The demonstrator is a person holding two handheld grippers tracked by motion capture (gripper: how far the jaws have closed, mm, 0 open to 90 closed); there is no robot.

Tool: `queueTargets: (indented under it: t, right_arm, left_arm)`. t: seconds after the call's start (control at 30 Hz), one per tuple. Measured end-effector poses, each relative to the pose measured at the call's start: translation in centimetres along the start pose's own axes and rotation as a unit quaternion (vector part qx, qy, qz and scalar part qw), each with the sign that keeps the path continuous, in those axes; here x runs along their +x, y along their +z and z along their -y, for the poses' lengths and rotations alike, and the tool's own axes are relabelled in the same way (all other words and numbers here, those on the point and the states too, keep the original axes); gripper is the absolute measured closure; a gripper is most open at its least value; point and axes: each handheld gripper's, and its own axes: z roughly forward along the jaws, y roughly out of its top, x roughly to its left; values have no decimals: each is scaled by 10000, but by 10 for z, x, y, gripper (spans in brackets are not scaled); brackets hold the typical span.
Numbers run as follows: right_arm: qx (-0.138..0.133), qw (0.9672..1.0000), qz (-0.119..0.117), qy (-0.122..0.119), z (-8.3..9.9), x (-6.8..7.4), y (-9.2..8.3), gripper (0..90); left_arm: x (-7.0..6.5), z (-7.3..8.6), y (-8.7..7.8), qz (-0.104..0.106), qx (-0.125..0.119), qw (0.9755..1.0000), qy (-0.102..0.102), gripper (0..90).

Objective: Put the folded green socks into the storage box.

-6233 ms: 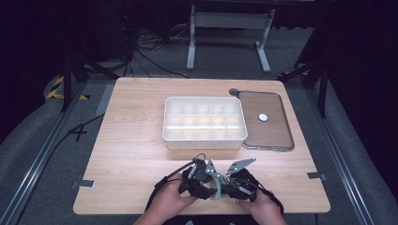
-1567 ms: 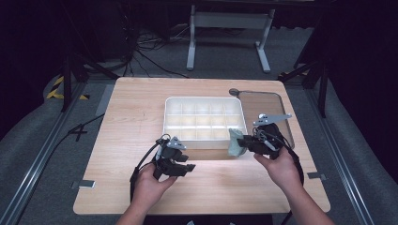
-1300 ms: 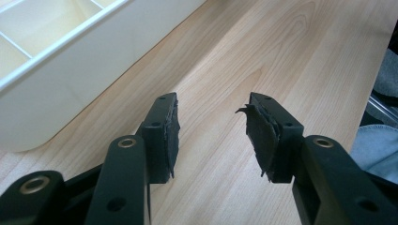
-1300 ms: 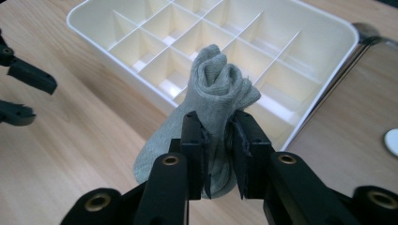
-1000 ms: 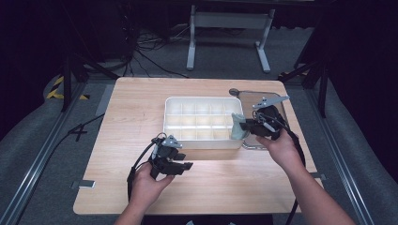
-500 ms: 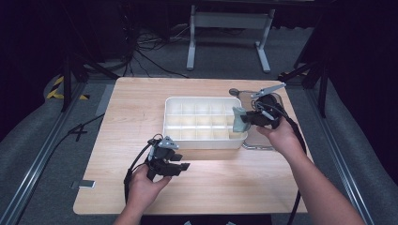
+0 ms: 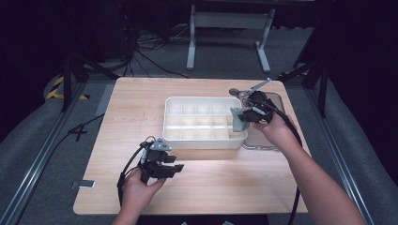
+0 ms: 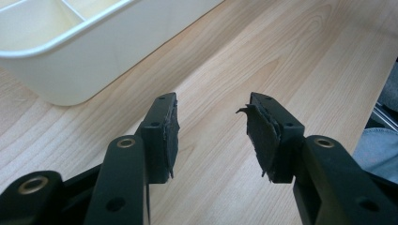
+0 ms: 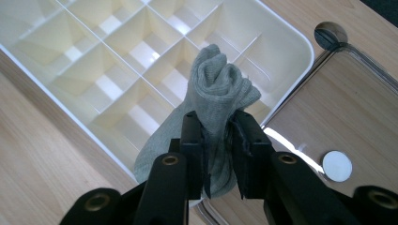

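right hand-held gripper [image 9: 218,140] clamps a rolled grey knit sock [image 9: 218,93], long axis upright, directly above the white compartmented plastic tray [image 9: 300,44] beneath it.

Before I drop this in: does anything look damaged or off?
Yes: the pad on the left claw is torn and peeling off its jaw. The sock sits firmly in the right claw.

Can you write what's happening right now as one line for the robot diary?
right gripper: shut on rolled grey sock, over white plastic divided tray | left gripper: open, empty, above light wooden table
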Motion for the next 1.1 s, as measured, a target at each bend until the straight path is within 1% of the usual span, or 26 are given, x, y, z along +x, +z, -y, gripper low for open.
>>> queueTargets:
  t: [0.03, 0.2, 0.33, 0.37, 0.4, 0.47, 0.5, 0.6, 0.63, 0.7, 0.73, 0.83, 0.87, 0.93, 0.97, 1.0, 1.03, 1.1]
  right_arm:
    - [26, 10000, 12, -43, 0, 0, 3, 758]
    - [219, 9997, 49, -95, 4, 3, 20, 758]
    - [315, 9995, 26, -84, 6, 4, 27, 758]
    - [386, 9992, -2, -94, 6, 5, 31, 758]
    - [504, 9986, 23, -148, 7, 7, 35, 758]
    - [544, 9984, 23, -148, 7, 8, 37, 758]
    - [668, 9977, -24, -119, 6, 11, 40, 759]
    - [758, 9971, -29, -116, 6, 12, 43, 759]
    - [839, 9964, -54, -104, 7, 14, 46, 760]
    - [904, 9958, -46, -95, 8, 14, 49, 760]
    - [926, 9957, -59, -68, 9, 14, 50, 760]
    - [993, 9950, -106, -22, 10, 14, 54, 761]
    - [1121, 9936, -103, -126, 10, 16, 57, 763]
    - [1272, 9916, -66, -224, 11, 20, 61, 764]
    - [1362, 9903, -47, -278, 11, 21, 63, 764]
    - [1362, 9903, -47, -278, 11, 21, 63, 764]
    - [1410, 9895, -9, -331, 11, 22, 65, 765]
    - [1440, 9892, -5, -275, 12, 22, 67, 765]
  left_arm:
    - [0, 1, 0, 10, 4, 10000, 2, 538]
    - [1, 2, -2, 3, -20, 10000, -40, 537]
    - [1, 0, -1, 2, -11, 10000, -6, 536]
    - [1, 0, 0, 13, -11, 10000, -17, 536]
    - [1, -1, 1, 18, 15, 10000, -15, 535]
    - [1, -1, 1, 31, 15, 10000, 0, 535]
    - [1, -2, 3, 19, 30, 10000, -24, 535]
    - [0, -3, 5, 27, 65, 10000, -8, 535]
    - [0, -3, 5, 21, 73, 10000, 16, 536]
    - [0, -4, 5, 31, 96, 9999, 20, 535]
    - [0, -3, 5, 39, 53, 10000, 12, 535]
    - [1, -4, 6, 49, 67, 10000, 7, 534]
    - [1, -4, 6, 52, 91, 9999, -35, 534]
    - [0, -4, 7, 60, 91, 9999, -18, 534]
    - [-1, -4, 8, 55, 77, 9999, -62, 534]
    - [-1, -4, 8, 55, 77, 9999, -62, 533]
    - [0, -4, 8, 53, 79, 10000, 6, 533]
    - [0, -5, 8, 61, 111, 9999, 26, 533]
